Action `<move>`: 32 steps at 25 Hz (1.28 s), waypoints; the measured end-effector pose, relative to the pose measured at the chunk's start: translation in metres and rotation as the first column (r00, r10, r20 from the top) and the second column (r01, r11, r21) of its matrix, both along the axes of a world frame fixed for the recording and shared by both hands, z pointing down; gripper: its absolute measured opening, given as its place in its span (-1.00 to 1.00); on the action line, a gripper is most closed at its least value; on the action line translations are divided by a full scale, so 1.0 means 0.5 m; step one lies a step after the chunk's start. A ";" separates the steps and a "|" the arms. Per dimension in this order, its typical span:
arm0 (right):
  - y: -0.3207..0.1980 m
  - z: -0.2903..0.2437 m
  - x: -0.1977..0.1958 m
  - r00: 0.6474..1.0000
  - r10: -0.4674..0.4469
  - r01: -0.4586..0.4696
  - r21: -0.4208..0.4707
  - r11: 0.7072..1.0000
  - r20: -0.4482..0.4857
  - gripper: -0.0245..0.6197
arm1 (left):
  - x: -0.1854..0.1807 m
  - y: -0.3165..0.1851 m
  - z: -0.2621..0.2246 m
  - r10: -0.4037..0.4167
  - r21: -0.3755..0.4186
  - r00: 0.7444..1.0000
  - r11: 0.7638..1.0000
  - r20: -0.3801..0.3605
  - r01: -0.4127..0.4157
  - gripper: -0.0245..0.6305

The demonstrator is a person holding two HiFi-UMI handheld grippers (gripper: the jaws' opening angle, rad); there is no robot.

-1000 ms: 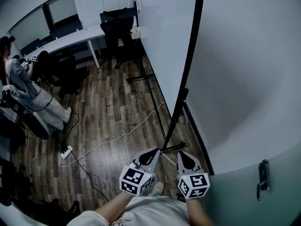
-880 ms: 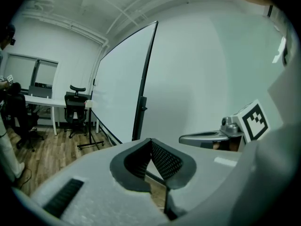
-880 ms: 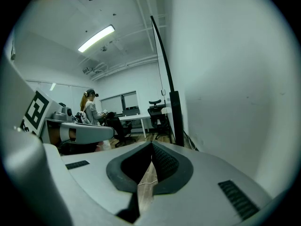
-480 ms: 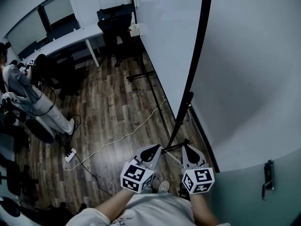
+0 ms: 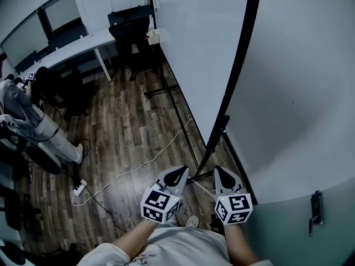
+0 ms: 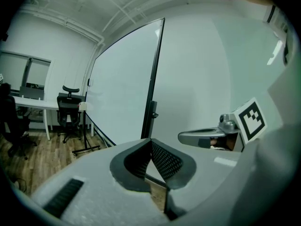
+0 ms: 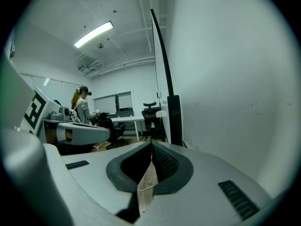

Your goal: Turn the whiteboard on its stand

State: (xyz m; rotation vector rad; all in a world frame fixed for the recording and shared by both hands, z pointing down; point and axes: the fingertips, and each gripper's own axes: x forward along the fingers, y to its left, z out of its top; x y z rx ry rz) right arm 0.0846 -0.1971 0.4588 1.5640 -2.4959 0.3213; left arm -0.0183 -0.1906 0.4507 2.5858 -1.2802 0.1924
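Note:
The whiteboard (image 5: 194,49) stands almost edge-on to me, its black frame edge (image 5: 244,65) running down to the stand's post and floor foot (image 5: 204,173). Both grippers are held low in front of my body, short of the near post and apart from it. My left gripper (image 5: 178,174) is shut with nothing in it, and my right gripper (image 5: 221,174) beside it is shut and empty too. The left gripper view has the board face (image 6: 122,88) and frame (image 6: 155,79) ahead. The post (image 7: 175,119) rises just beyond the tips in the right gripper view.
A wall (image 5: 299,93) runs close behind the board on the right, with a door handle (image 5: 315,212) near me. A white cable (image 5: 150,159) and a power strip (image 5: 79,186) lie on the wood floor. A seated person (image 5: 22,110), a desk (image 5: 72,46) and office chairs (image 5: 130,24) stand to the left.
Both grippers and my view have advanced a little toward the board's near end, so the frame edge sits further right in the picture. The jaws have stayed shut.

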 end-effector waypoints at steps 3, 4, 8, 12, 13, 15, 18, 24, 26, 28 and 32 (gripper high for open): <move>-0.028 -0.002 0.004 1.000 0.011 -0.011 0.003 1.000 -0.001 -0.90 | -0.004 -0.022 0.000 -0.002 0.001 1.000 1.000 -0.003 0.002 -0.89; -0.038 -0.004 0.006 1.000 0.015 -0.015 0.005 1.000 -0.002 -0.90 | -0.004 -0.030 -0.001 -0.003 0.001 1.000 1.000 -0.003 0.003 -0.89; -0.072 -0.004 0.007 1.000 0.025 -0.025 0.008 1.000 -0.008 -0.90 | -0.011 -0.059 -0.005 -0.010 0.005 1.000 1.000 -0.004 0.010 -0.89; -0.097 0.010 0.008 1.000 0.024 -0.024 -0.002 1.000 -0.012 -0.90 | -0.006 -0.084 0.000 -0.012 0.005 1.000 1.000 -0.004 0.012 -0.89; -0.103 0.011 0.008 1.000 0.024 -0.024 -0.004 1.000 -0.012 -0.90 | -0.006 -0.088 -0.001 -0.012 0.005 1.000 1.000 -0.004 0.012 -0.89; -0.114 0.011 0.008 1.000 0.023 -0.023 -0.005 1.000 -0.012 -0.90 | -0.004 -0.097 -0.004 -0.011 0.005 1.000 1.000 -0.004 0.011 -0.89; -0.135 0.010 0.013 0.999 0.032 -0.032 0.000 1.000 -0.016 -0.90 | -0.003 -0.110 -0.003 -0.011 0.004 1.000 1.000 -0.003 0.011 -0.89; -0.183 0.028 0.014 0.998 0.043 -0.043 0.000 0.999 -0.034 -0.74 | -0.007 -0.126 0.007 -0.019 -0.002 1.000 1.000 0.005 0.019 -0.89; -0.198 0.034 0.015 0.998 0.052 -0.052 -0.003 0.999 -0.036 -0.62 | -0.009 -0.132 0.012 -0.023 -0.003 1.000 1.000 0.007 0.023 -0.89; -0.213 0.037 0.017 0.997 0.061 -0.061 -0.002 0.998 -0.037 -0.54 | -0.013 -0.138 0.014 -0.028 -0.007 1.000 1.000 0.008 0.028 -0.89; -0.241 0.042 0.016 0.997 0.060 -0.060 -0.001 0.998 -0.039 -0.48 | -0.019 -0.143 0.017 -0.036 -0.014 0.999 0.999 0.012 0.036 -0.89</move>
